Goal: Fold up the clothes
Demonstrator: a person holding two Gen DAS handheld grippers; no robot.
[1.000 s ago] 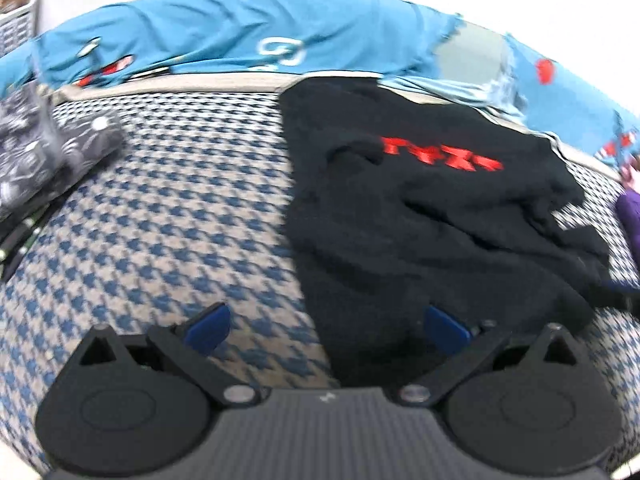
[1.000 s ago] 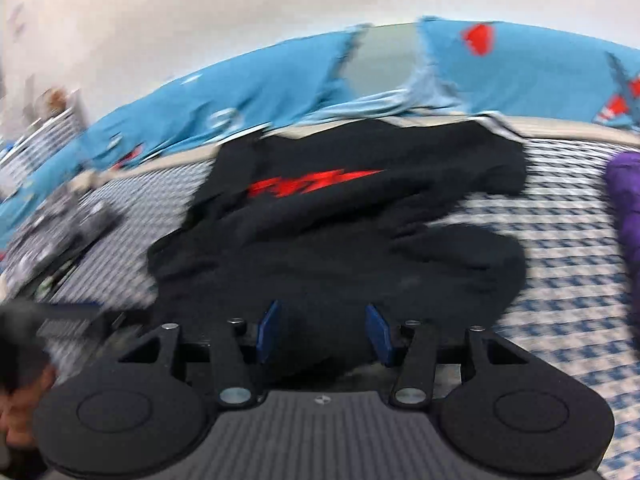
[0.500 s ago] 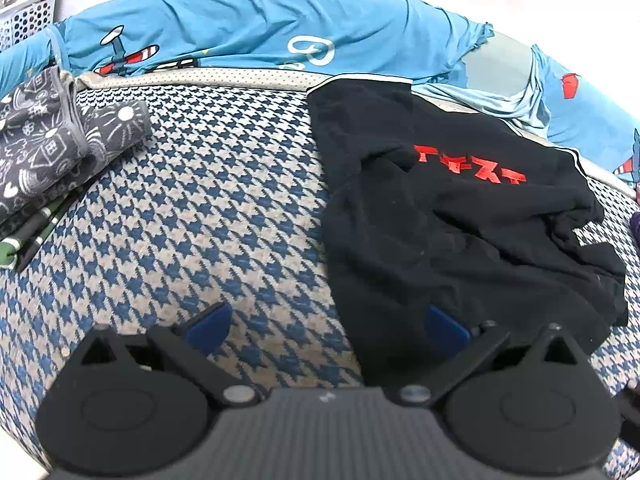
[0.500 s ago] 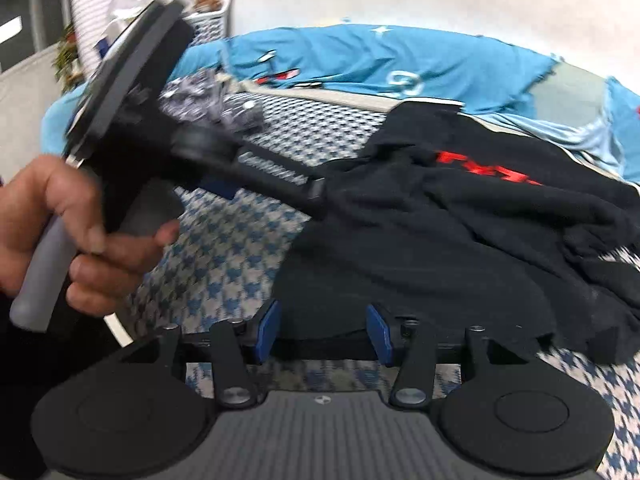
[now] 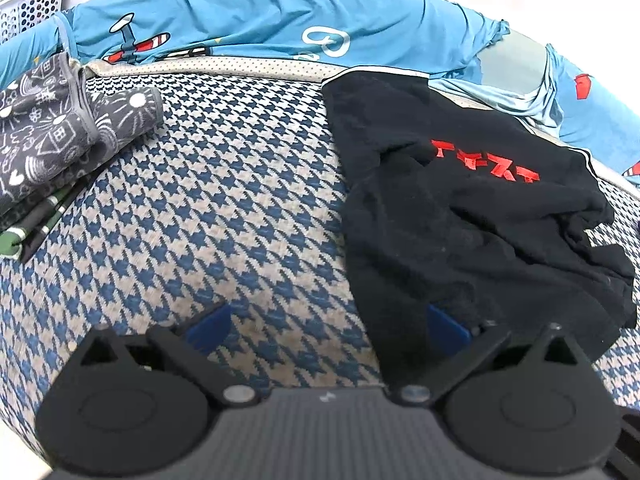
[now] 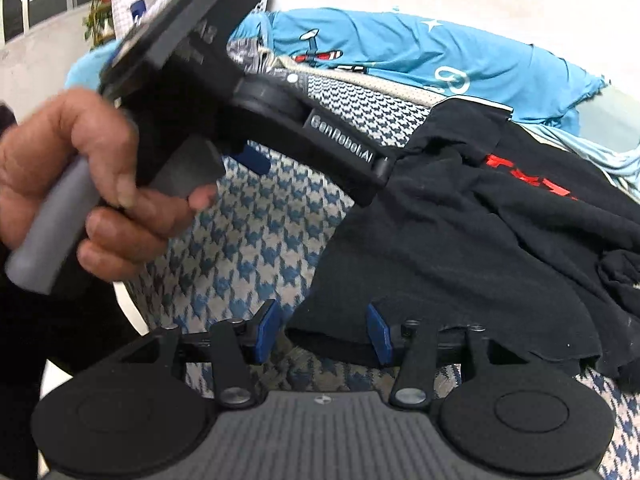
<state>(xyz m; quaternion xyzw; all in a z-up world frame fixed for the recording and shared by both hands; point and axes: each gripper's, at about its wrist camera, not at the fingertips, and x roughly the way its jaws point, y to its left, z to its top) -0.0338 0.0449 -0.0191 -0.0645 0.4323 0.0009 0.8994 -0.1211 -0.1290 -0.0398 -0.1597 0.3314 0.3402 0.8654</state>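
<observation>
The left gripper (image 5: pixel 326 326), jaws wide apart, hovers over the houndstooth bed (image 5: pixel 224 208); a crumpled black shirt (image 5: pixel 460 216) lies right, grey patterned clothes (image 5: pixel 60 128) far left.

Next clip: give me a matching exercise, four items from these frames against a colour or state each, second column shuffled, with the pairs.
Column 1:
1. black shirt
2. folded grey garment
3. left gripper
4. bed cover

Column 2:
a. blue and beige houndstooth
b. open wide
c. crumpled, red lettering
d. white doodle print

Pairs: 1-c, 2-d, 3-b, 4-a

Right gripper (image 6: pixel 322 332) has swung left (left gripper (image 6: pixel 256 160) now visible).
</observation>
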